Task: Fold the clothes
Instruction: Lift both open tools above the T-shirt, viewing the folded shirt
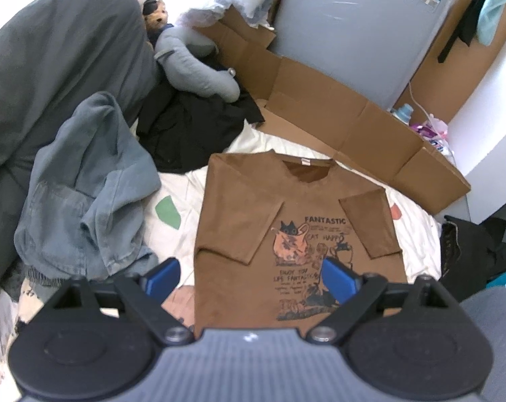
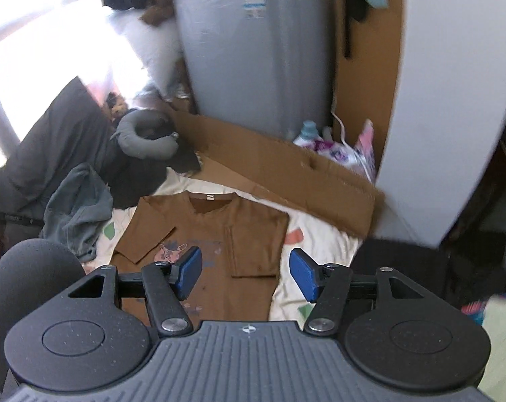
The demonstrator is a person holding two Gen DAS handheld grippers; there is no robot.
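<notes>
A brown T-shirt (image 1: 299, 201) with a cat print lies flat, print side up, on a white bed sheet (image 1: 185, 187), both short sleeves folded in over the chest. The left tongs (image 1: 249, 276) hang above its lower part, blue pads spread wide with nothing between them. The right tongs (image 2: 246, 273) hover over the shirt's lower right edge, also spread and empty. A crumpled blue-grey garment (image 1: 92, 187) lies left of the shirt, and flattened cardboard (image 1: 336, 107) lies beyond its collar.
</notes>
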